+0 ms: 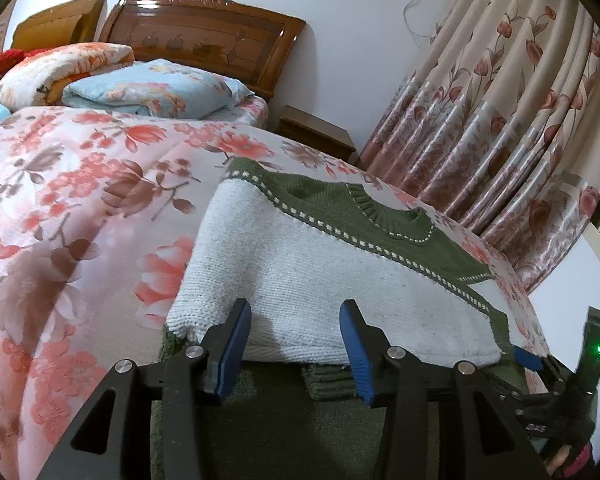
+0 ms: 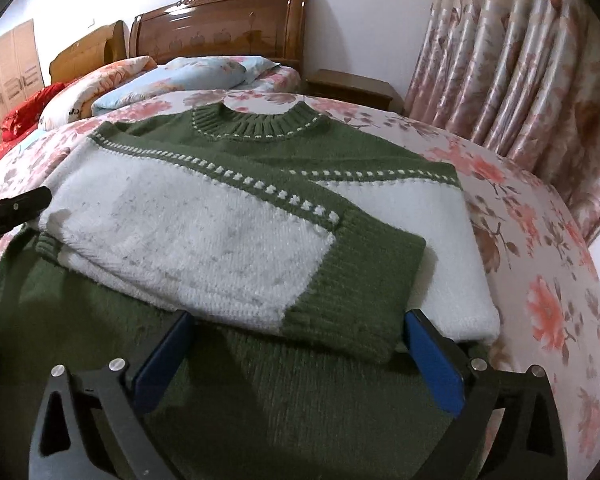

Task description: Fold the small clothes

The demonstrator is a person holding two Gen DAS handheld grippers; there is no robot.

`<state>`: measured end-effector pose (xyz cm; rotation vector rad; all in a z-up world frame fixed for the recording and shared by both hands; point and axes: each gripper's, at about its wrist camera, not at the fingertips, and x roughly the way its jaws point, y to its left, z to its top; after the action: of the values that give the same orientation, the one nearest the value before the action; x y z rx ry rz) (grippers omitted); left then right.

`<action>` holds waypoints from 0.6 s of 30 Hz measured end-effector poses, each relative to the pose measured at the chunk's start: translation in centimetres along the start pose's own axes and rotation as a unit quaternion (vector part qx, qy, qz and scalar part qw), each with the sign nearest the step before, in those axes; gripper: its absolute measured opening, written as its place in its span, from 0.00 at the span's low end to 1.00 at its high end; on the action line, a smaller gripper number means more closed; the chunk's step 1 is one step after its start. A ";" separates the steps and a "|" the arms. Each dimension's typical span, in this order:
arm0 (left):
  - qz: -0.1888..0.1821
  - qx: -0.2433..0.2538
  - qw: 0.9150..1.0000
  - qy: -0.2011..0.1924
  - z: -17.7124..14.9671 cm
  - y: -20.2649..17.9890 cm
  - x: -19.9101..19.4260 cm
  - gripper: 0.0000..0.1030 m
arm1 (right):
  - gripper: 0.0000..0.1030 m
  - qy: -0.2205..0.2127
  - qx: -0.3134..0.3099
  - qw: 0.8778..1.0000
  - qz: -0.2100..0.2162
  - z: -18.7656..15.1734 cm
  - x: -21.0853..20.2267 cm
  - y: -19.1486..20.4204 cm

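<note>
A green and white knitted sweater (image 2: 204, 220) lies flat on the flowered bedspread (image 2: 532, 208), collar towards the headboard. Both sleeves are folded across the chest, and the upper one ends in a green cuff (image 2: 364, 280). My right gripper (image 2: 300, 356) hangs open and wide over the green lower body, with the cuff's edge between its blue pads (image 2: 436, 364), untouched. In the left wrist view the same sweater (image 1: 340, 280) shows its white folded sleeve just beyond my left gripper (image 1: 294, 344), which is open and holds nothing. The right gripper's tip (image 1: 530, 358) shows at the sweater's right side.
Folded quilts and a light blue pillow (image 1: 152, 88) sit by the wooden headboard (image 1: 204, 36). A nightstand (image 1: 316, 132) and flowered curtains (image 1: 520, 128) stand past the bed's right edge. The left gripper's black tip (image 2: 16, 204) shows at the sweater's left.
</note>
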<state>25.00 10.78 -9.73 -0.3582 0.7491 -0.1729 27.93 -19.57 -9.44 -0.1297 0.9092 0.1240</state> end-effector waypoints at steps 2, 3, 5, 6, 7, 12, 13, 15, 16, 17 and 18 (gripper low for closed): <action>0.016 0.011 1.000 -0.018 -0.4 -0.4 -1.5 0.43 | 1.00 -0.012 0.014 1.000 0.016 -0.5 -1.2 0.1; 0.017 0.011 0.999 -0.025 -0.9 -0.8 -2.5 0.43 | 1.00 -0.015 0.018 0.999 0.024 -0.6 -1.6 0.0; -0.002 0.024 0.999 -0.028 -2.4 -1.7 -4.5 0.44 | 1.00 -0.026 0.021 0.999 0.040 -1.0 -2.9 -0.2; -0.003 0.034 0.999 -0.026 -3.0 -2.1 -4.8 0.45 | 1.00 -0.033 0.018 0.998 0.048 -1.4 -3.7 -0.2; 0.007 0.059 0.998 -0.019 -4.0 -2.6 -5.2 0.45 | 1.00 -0.035 0.014 0.998 0.054 -1.6 -4.2 -0.1; 0.020 0.057 0.998 0.020 -5.1 -1.8 -4.5 0.45 | 1.00 -0.023 -0.007 0.997 0.074 -3.6 -5.4 0.4; 0.024 0.043 0.998 0.028 -4.9 -1.3 -4.1 0.45 | 1.00 -0.017 -0.008 0.997 0.072 -4.0 -5.1 0.4; 0.030 0.023 0.998 0.052 -4.8 -0.6 -3.2 0.45 | 1.00 0.006 -0.005 0.998 0.068 -4.7 -4.2 0.3; 0.026 0.022 0.998 0.045 -4.8 -0.5 -3.3 0.45 | 1.00 0.015 -0.005 0.998 0.065 -4.8 -3.9 0.2; 0.023 0.022 0.998 0.046 -4.8 -0.5 -3.3 0.45 | 1.00 0.015 -0.007 0.998 0.065 -4.9 -4.1 0.3; 0.025 0.023 0.998 0.046 -4.8 -0.5 -3.3 0.45 | 1.00 0.014 -0.006 0.998 0.067 -4.8 -4.3 0.3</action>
<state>19.27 10.00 -10.69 -0.2890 0.8424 -0.1609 21.52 -20.29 -8.97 -0.0813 0.9444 0.2534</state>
